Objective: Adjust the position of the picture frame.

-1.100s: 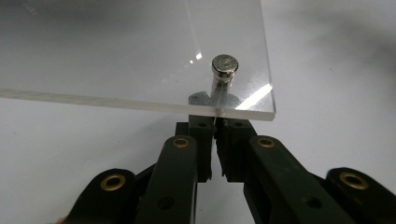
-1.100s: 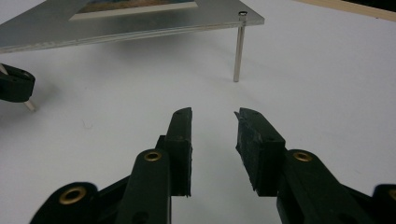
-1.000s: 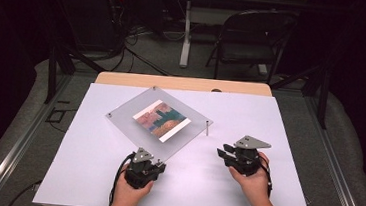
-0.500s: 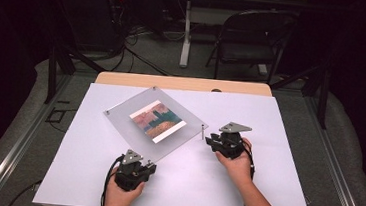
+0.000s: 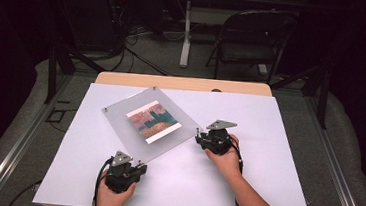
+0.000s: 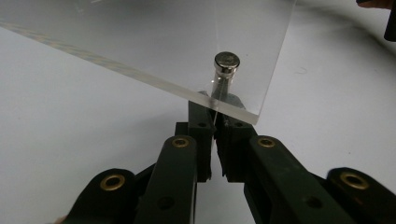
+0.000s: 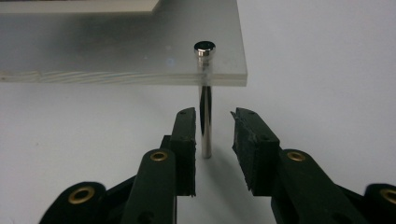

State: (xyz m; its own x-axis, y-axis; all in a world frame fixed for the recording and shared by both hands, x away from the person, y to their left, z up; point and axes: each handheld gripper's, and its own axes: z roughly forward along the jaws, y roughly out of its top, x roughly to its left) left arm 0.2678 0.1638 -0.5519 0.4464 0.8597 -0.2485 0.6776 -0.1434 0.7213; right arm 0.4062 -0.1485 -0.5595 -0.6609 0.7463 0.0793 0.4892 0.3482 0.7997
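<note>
A clear acrylic frame (image 5: 119, 120) holding a coloured picture (image 5: 153, 121) stands on thin metal posts on the white table (image 5: 263, 190). My left gripper (image 5: 140, 165) is at the frame's near corner. In the left gripper view its jaws (image 6: 215, 112) are shut on the corner post under the silver cap (image 6: 227, 61). My right gripper (image 5: 199, 137) is at the frame's right corner. In the right gripper view it stands open (image 7: 212, 122), and the corner's post (image 7: 204, 100) rises between the two fingers, touching neither.
A wooden strip (image 5: 182, 83) runs along the table's far edge. A folding chair (image 5: 249, 36) and a table leg (image 5: 187, 33) stand on the floor beyond. Cables trail from both grippers toward the near edge.
My right gripper has moved forward and left, up to the frame's right corner. My left gripper has shifted slightly left and nearer, and the frame's near corner went with it.
</note>
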